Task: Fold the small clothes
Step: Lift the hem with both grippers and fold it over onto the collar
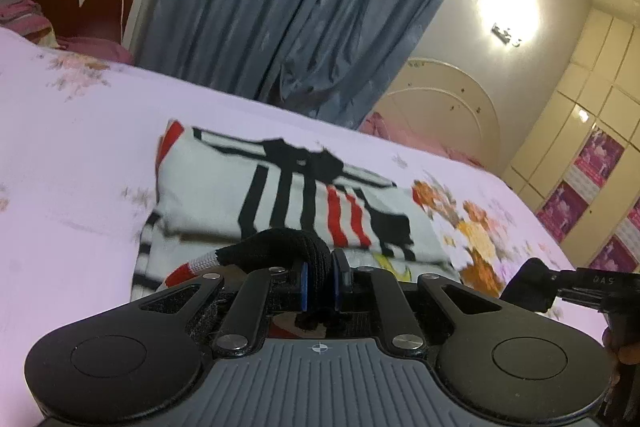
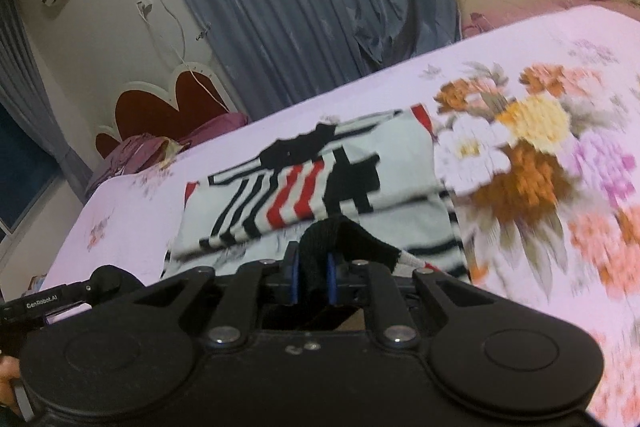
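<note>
Both your claws, left gripper [image 1: 319, 281] and right gripper [image 2: 311, 279], pinch the sweater's [image 1: 280, 195] black near hem; it's on the bed [image 1: 80, 147], uneven lifting could skew the fold

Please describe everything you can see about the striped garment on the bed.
The striped garment looks like a knit: white with black stripes, red stripes and a black block figure. It lies partly folded on the pink floral bedsheet. Its near black edge, beside a red and white band, is lifted. The left tongs and the right tongs are each shut on that edge. Nothing else touches it.
</note>
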